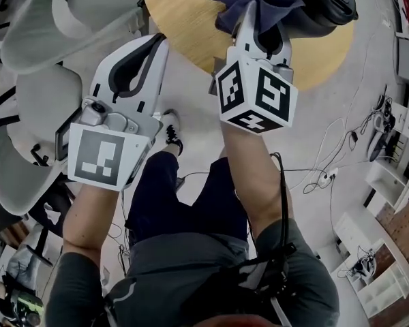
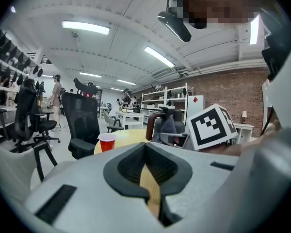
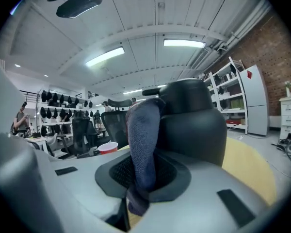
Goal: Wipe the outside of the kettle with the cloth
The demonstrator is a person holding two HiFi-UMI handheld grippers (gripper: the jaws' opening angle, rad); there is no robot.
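The dark kettle stands on the round wooden table, near its far edge, with a dark blue cloth pressed against its side. The right gripper is clamped on that cloth, which rises out from between its jaws. The left gripper hangs beside the table's edge with its jaws together and nothing between them; a red cup stands further back on the table.

Left tongs closed, empty; right tongs clamped on cloth
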